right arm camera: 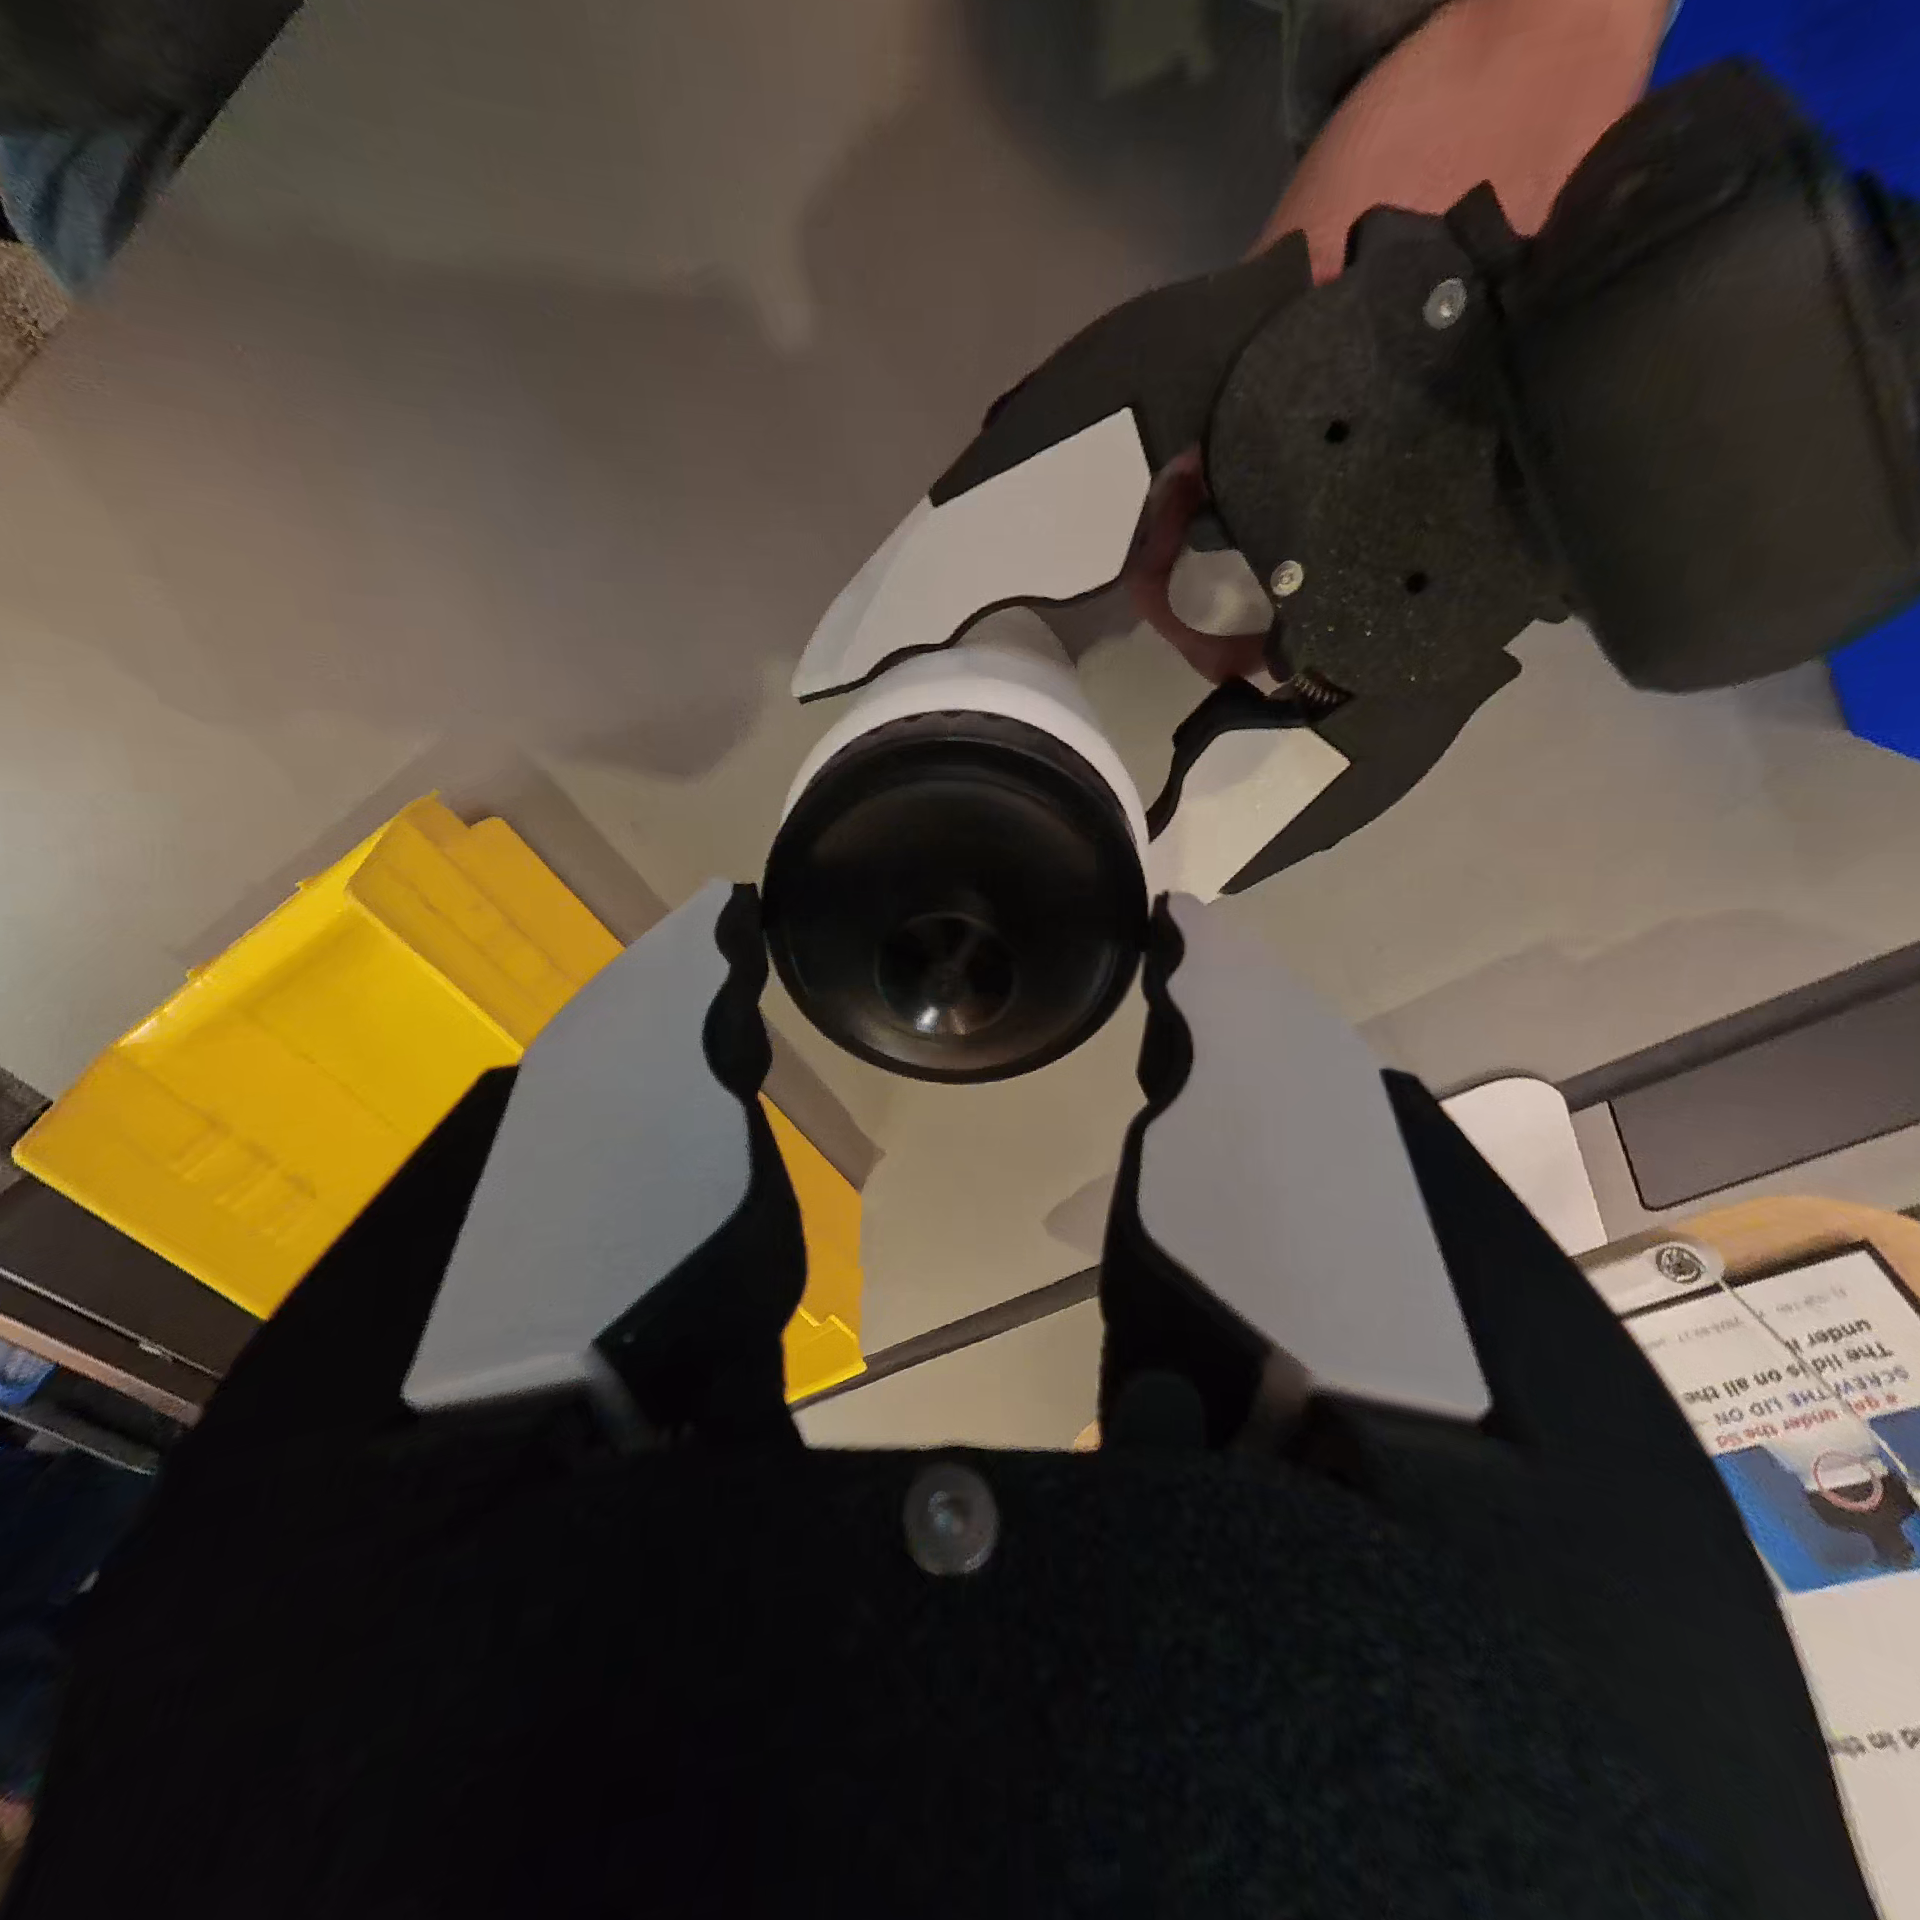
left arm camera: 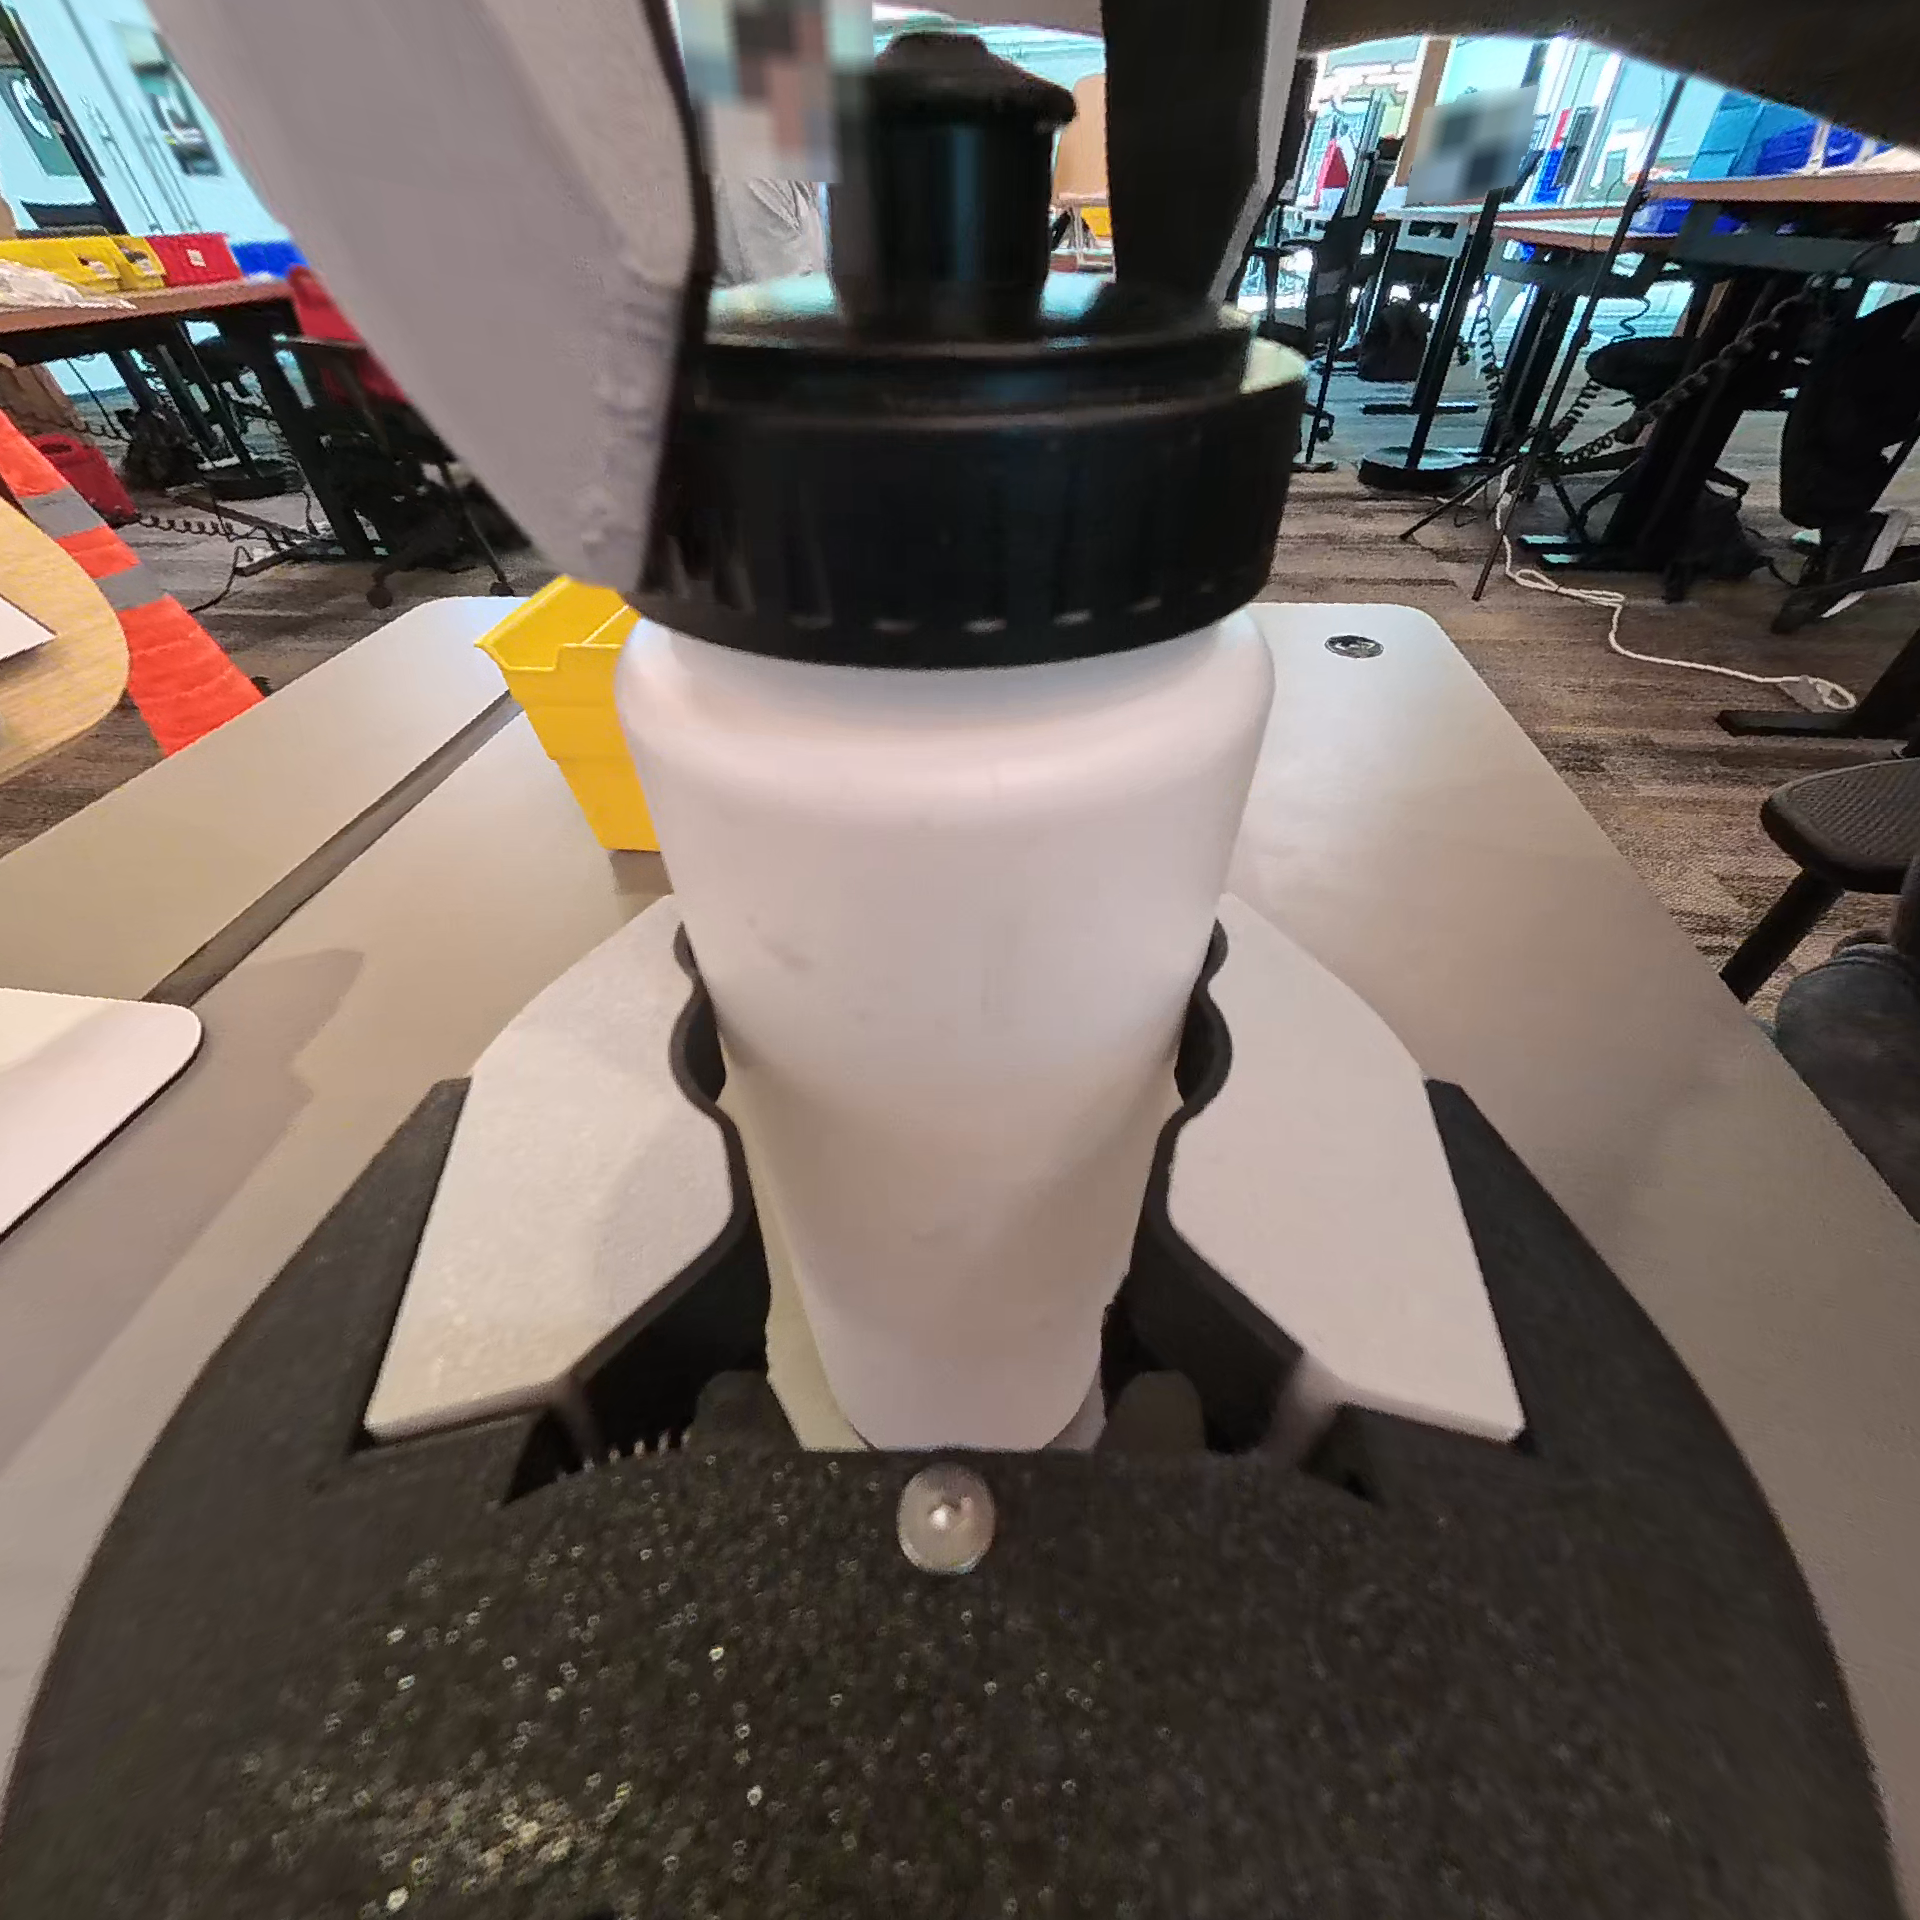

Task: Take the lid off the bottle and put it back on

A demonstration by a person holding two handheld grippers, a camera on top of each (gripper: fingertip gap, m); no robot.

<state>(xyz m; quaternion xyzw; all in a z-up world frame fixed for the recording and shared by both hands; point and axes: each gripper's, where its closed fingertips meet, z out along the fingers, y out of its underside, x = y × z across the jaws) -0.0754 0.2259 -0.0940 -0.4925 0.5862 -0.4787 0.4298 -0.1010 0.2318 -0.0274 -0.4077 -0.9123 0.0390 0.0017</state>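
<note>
On grey table (left arm camera: 1455,883), white bottle (left arm camera: 945,987) upright, black ribbed lid (left arm camera: 977,520) on its neck. Left gripper (left arm camera: 951,1039) clamped round bottle body — pads touching both sides. Right gripper (right arm camera: 951,935) from above, fingertips pressed on lid (right arm camera: 951,904) rim at opposite sides. Yellow bin (left arm camera: 582,717) just behind bottle, far left. Printed sheet (right arm camera: 1797,1455) at table edge. Room beyond — carpet floor (left arm camera: 1558,644), dark desks, orange cone (left arm camera: 135,603), coloured bins.
</note>
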